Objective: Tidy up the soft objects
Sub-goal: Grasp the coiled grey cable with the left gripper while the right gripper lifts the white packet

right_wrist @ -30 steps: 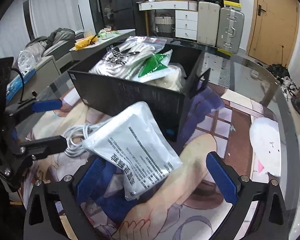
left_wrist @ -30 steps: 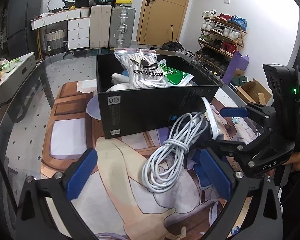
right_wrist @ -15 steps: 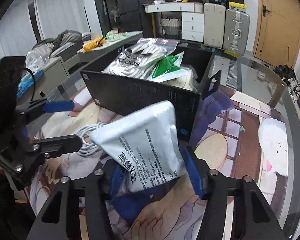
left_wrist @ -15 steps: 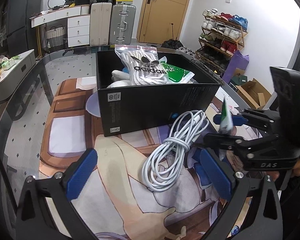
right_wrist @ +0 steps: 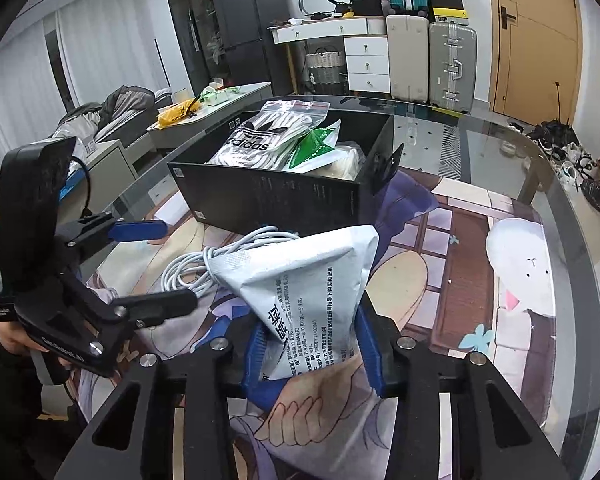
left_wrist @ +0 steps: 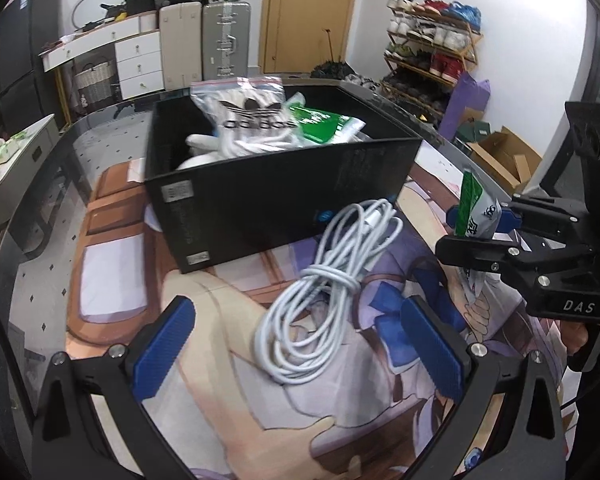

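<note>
My right gripper (right_wrist: 310,332) has a white printed pouch (right_wrist: 312,280) between its blue pads. Its jaws are still closing and press on the pouch's lower part. From the left wrist view this gripper (left_wrist: 480,224) holds the pouch (left_wrist: 474,208) edge-on, just off the mat and to the right of the black box (left_wrist: 268,208). That box contains an adidas bag (left_wrist: 248,120) and a green packet (left_wrist: 324,124). A coiled white cable (left_wrist: 324,292) lies on the mat in front of the box. My left gripper (left_wrist: 298,312) stands open around the cable's near end without touching it.
A printed mat (right_wrist: 460,240) covers the round glass table (right_wrist: 572,208). A white rabbit-faced shape (right_wrist: 520,264) lies on the mat's right side. Beyond the table stand suitcases (left_wrist: 204,40), a drawer unit, a shoe rack (left_wrist: 432,48) and a low side table.
The right gripper's jaws have come in from wide open onto the pouch and raised it off the cable. The left gripper has hardly moved.
</note>
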